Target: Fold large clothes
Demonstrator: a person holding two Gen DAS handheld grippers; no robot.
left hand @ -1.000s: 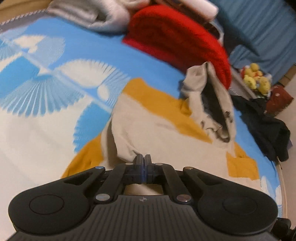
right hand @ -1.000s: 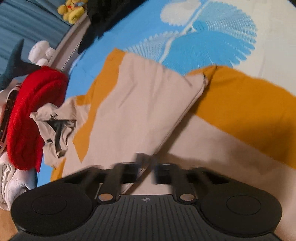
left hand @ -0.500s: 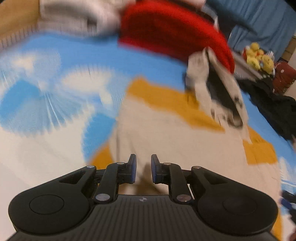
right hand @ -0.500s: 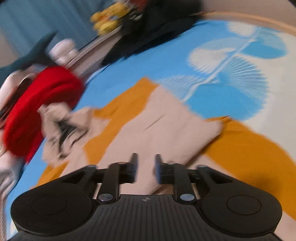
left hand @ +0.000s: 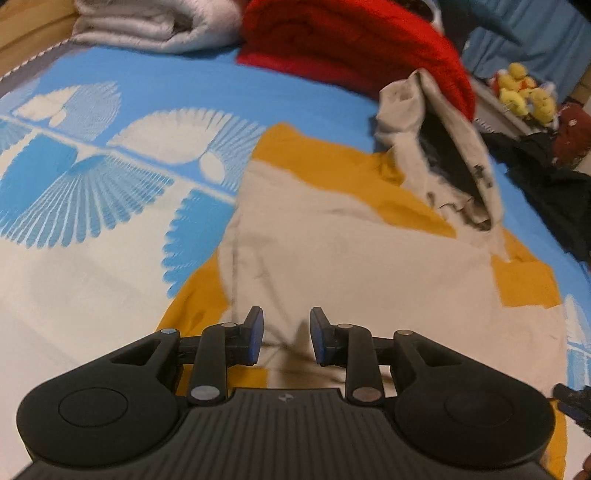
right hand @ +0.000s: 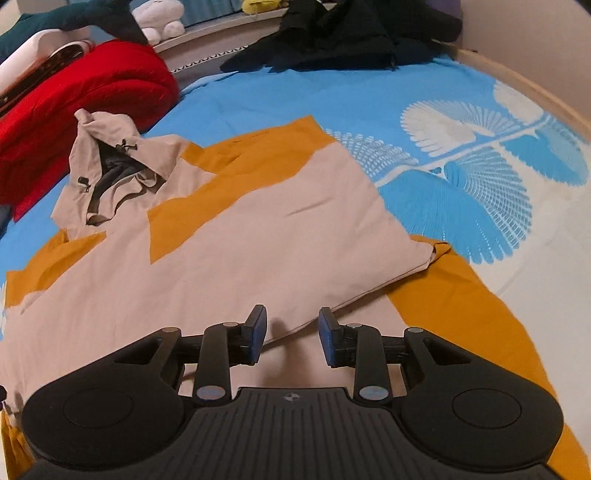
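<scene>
A large beige and mustard hooded jacket (left hand: 351,236) lies spread on the bed, sleeves folded over its body; it also shows in the right wrist view (right hand: 229,236). Its hood (left hand: 443,147) stands crumpled at the far end against the red blanket, and shows at the left in the right wrist view (right hand: 110,166). My left gripper (left hand: 286,334) is open and empty just above the jacket's near left part. My right gripper (right hand: 291,334) is open and empty above the folded sleeve's near edge.
The bed has a blue and white fan-patterned cover (left hand: 92,177). A red blanket (left hand: 351,40) and a white folded blanket (left hand: 155,26) lie at the far end. Black clothes (right hand: 351,33) and plush toys (left hand: 524,92) sit at the bed's edge.
Both grippers have opened and let go of the jacket fabric. Both have pulled back and up a little, and the sleeves now lie folded on the jacket.
</scene>
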